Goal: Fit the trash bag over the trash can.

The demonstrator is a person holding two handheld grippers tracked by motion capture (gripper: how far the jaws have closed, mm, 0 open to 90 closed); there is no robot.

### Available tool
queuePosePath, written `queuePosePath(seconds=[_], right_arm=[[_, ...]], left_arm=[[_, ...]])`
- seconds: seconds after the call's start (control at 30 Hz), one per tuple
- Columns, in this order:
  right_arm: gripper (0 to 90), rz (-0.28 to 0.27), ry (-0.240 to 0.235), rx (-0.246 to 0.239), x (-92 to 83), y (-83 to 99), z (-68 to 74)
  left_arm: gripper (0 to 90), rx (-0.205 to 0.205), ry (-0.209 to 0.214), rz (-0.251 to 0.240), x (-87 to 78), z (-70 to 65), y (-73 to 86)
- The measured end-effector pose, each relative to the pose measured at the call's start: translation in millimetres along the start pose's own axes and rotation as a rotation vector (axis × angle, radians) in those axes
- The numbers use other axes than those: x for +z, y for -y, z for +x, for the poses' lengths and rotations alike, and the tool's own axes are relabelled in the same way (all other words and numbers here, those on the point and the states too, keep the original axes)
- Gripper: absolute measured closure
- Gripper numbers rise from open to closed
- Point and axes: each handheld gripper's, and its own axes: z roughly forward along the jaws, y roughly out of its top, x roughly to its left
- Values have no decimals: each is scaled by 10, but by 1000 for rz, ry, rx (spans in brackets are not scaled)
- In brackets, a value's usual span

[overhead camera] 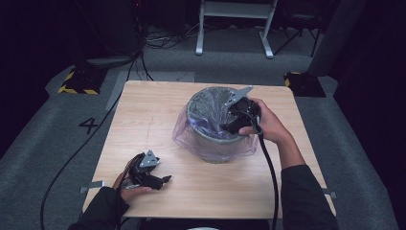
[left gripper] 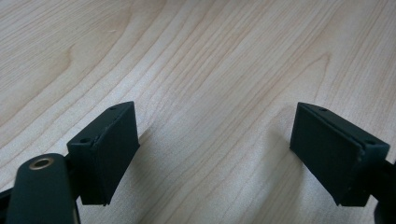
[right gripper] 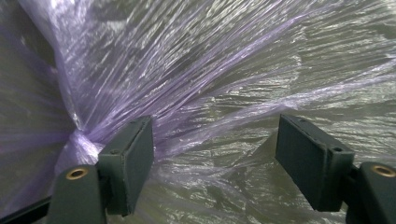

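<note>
nearest the person, the left gripper [overhead camera: 165, 179] lies low over the front left part of the wooden tabletop [overhead camera: 158, 110], held in the left hand [overhead camera: 130, 190]. in the left gripper view its two black jaws stand wide apart over bare wood grain with nothing between them, so it is released.

further in, at the middle right of the tabletop, stands one round grey bin [overhead camera: 216, 152], lined with one thin purple plastic bag [overhead camera: 184, 134]. the bag's edge is folded over the rim and hangs loosely down the outside, spreading onto the wood on the left side. the right hand [overhead camera: 268, 123] holds the right gripper [overhead camera: 225, 127] over the bin's right rim, pointing down into the opening. in the right gripper view the jaws are spread apart and nothing is pinched between the pads; behind them lies the crinkled purple film [right gripper: 196, 70], gathered into a knot [right gripper: 77, 135] just left of the left jaw. this gripper is released too.

count: two grippers, one bin, one bag, one tabletop. a black cable [overhead camera: 270, 172] trails from the right gripper towards the person.

beyond the tabletop, on the grey floor [overhead camera: 43, 124] to the left, a dark digit "4" [overhead camera: 89, 125] is marked, the one piece of writing that can be read. two black bases with yellow-and-black hazard stripes [overhead camera: 76, 81] sit near the far corners, and the white legs of one frame [overhead camera: 234, 28] stand at the back.
</note>
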Motion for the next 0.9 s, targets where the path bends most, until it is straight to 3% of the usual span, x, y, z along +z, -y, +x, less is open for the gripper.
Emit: queuePosePath(seconds=[0.13,0.3,0.53,0.9], right_arm=[[266,51,3,-31,25,-35,33],[254,114,-9,-17,59,-62,27],[244,121,-1,-1,61,-61,28],[241,184,-15,13,93,-87,19]], left_arm=[[149,0,0,1,-1,0,0],[150,-1,0,1,-1,-1,0],[149,-1,0,1,-1,0,0],[149,-1,0,1,-1,0,0]])
